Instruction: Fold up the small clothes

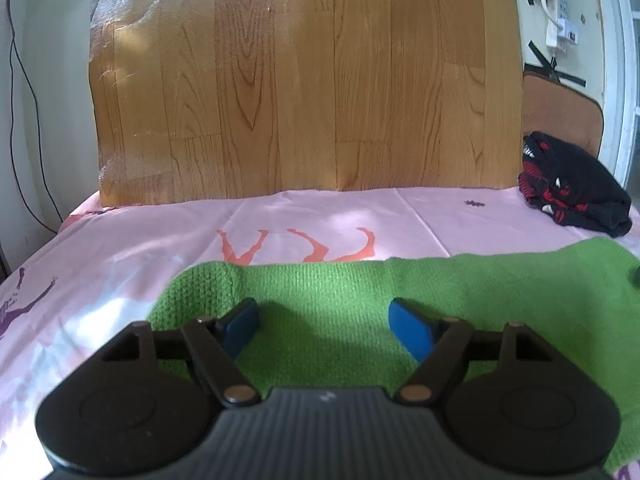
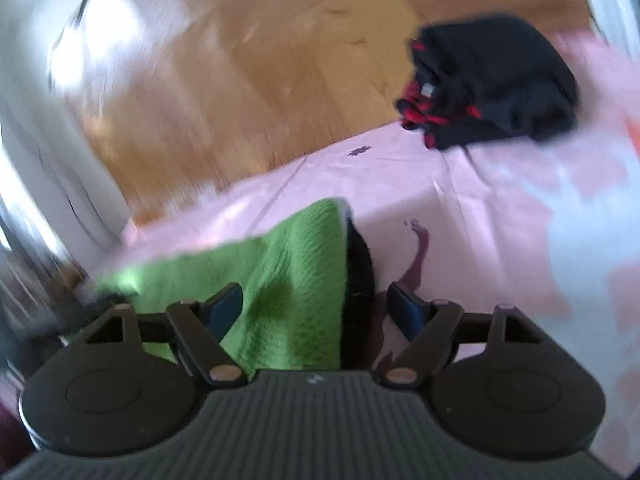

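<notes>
Lay spread across the pink printed sheet [image 1: 120,240]: a green knit garment [image 1: 360,292], its far edge running left to right just short of the orange leg figures on the cloth. Hovered over the left part of that knit, the left tool [image 1: 323,320], blue pads [image 1: 412,332] parted wide with bare green between them, nothing pinched. Seen tilted and smeared with blur from the right wrist, the same green knit [image 2: 296,280], one corner raised above the sheet with a dark shadow or underside along its right edge. Stood released too, the right tool [image 2: 316,306], left pad over the knit and right pad over pink cloth, neither pressing on the fabric; touch beneath the knit impossible to tell. Rested well apart at the far right of the sheet: a folded black and red garment [image 1: 572,184], beside the wood-grain panel [image 1: 304,80] propped upright behind.
</notes>
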